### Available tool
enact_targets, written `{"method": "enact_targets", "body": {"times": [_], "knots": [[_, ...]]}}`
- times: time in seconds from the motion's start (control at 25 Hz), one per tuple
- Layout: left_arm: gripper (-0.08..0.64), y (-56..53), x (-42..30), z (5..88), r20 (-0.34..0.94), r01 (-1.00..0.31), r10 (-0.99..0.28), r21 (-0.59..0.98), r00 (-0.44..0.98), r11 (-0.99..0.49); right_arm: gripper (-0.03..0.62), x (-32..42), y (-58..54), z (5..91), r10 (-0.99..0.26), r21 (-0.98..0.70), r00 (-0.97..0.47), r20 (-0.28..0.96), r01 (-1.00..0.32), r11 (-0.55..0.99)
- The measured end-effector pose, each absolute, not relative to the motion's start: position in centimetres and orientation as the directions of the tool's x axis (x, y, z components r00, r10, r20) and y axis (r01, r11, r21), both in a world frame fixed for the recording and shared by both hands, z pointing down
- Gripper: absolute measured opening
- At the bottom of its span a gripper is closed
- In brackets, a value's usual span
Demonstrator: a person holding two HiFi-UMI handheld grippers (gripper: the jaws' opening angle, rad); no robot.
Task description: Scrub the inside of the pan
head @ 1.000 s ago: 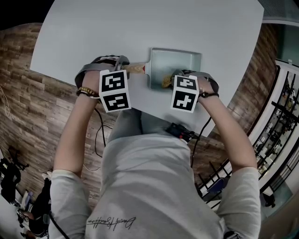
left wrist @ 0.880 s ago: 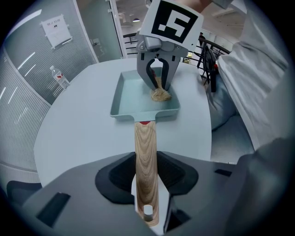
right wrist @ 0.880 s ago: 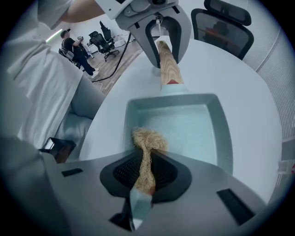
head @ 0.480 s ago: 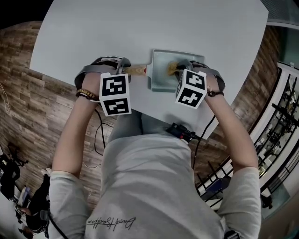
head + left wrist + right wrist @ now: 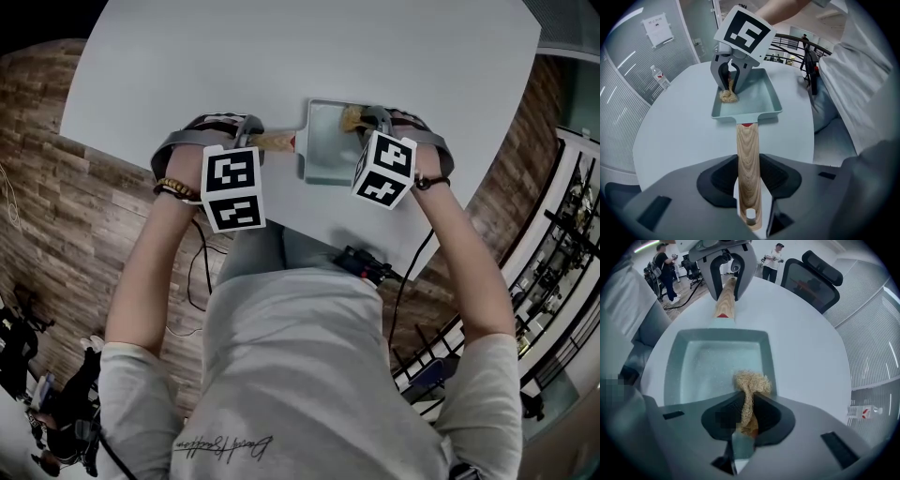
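A pale teal rectangular pan (image 5: 330,150) (image 5: 754,101) (image 5: 705,364) rests on the white table, its wooden handle (image 5: 272,141) (image 5: 748,159) (image 5: 725,301) pointing left. My left gripper (image 5: 246,139) (image 5: 749,206) is shut on that handle. My right gripper (image 5: 370,120) (image 5: 749,420) is shut on a tan fibrous scrubber (image 5: 352,117) (image 5: 728,95) (image 5: 751,385). The scrubber presses on the pan's floor at its far edge, near the far right corner.
The round white table (image 5: 281,56) runs wide beyond the pan. A black office chair (image 5: 813,280) stands at its far side, and a water bottle (image 5: 660,77) lies on it. People (image 5: 663,268) stand in the background. A railing (image 5: 562,244) runs at the right.
My right gripper has carried the scrubber from the pan's near edge across to its far edge. The left gripper has kept its hold on the handle.
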State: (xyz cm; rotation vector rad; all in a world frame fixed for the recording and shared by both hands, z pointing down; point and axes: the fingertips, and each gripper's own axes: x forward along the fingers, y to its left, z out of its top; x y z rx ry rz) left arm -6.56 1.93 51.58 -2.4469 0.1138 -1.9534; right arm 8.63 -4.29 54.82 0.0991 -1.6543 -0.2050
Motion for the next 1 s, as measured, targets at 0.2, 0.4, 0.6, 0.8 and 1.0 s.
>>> {"method": "enact_targets", "body": {"times": [0.2,0.4,0.6,0.8,1.0], "knots": [[0.147,1.8,-6.7,51.6,0.972,-0.066,-0.064,-0.051,0.226,-0.997,0.069,8.6,-4.1,54.8,-0.185,0.19,-0.082,0.979,0.057,0.98],[0.149,1.5,-6.8,51.7,0.972,-0.07,-0.066,-0.052,0.223,-0.996,0.069,8.9,-1.8,54.7,-0.137,0.142,-0.06,0.989,0.099,0.985],[0.149,1.5,-6.6,51.7,0.973,-0.066,-0.068,-0.054,0.22,-0.996,0.069,9.6,1.6,54.6,0.005,-0.001,-0.032,0.999,0.099,0.995],[0.149,1.5,-6.7,51.8,0.974,-0.067,-0.069,-0.056,0.217,-0.996,0.068,10.2,4.0,54.6,0.128,-0.13,0.022,0.991,0.12,0.984],[0.149,1.5,-6.7,51.8,0.973,-0.07,-0.065,-0.051,0.221,-0.996,0.067,10.5,5.2,54.5,0.203,-0.207,0.052,0.978,0.106,0.973]]}}
